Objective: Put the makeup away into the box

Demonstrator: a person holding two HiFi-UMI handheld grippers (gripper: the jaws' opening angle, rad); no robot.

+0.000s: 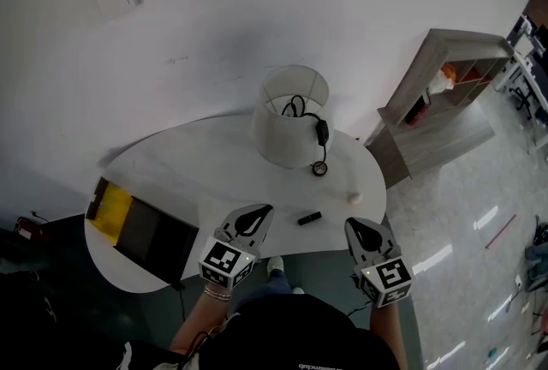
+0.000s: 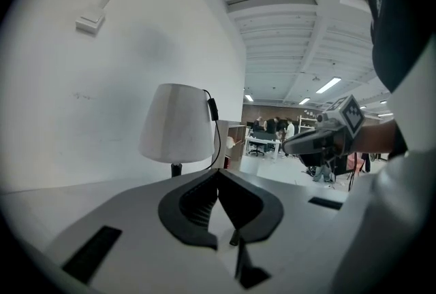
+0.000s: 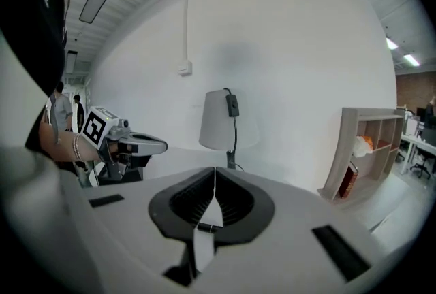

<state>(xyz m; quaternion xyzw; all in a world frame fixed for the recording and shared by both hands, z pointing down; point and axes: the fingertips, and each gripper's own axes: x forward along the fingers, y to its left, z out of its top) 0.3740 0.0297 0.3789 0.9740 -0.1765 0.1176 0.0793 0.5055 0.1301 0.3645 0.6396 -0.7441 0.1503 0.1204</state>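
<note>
Far to the left of the lamp (image 1: pixel 293 116), at the near-left end of the white counter (image 1: pixel 197 163), we see the yellow-and-dark box (image 1: pixel 137 227); we cannot tell whether it lies open. In front of the lamp and a little to its left hovers our left gripper (image 1: pixel 262 211), its fingers (image 2: pixel 197 201) clenched on nothing. Just right of it, in front of the lamp near the counter's front edge, lies the makeup, a small black stick (image 1: pixel 309 217), not yet picked up. Right of the lamp's foot sit a small dark ring (image 1: pixel 319 169) on the cord and, nearer the edge, a small pale round thing (image 1: pixel 354 198). Furthest right of the lamp is our right gripper (image 1: pixel 353 226), fingers (image 3: pixel 194 201) clenched and empty too.

We judge the risks plain. Both pairs of fingers are pressed together, so coming down on the stick without opening first would shove it, and it lies close enough to the front edge to slide or roll off. The pale round thing could be knocked off the same way. A sweep towards the lamp could snag its cord. The box is well apart from the stick, so a weak pinch could drop it on the way.
</note>
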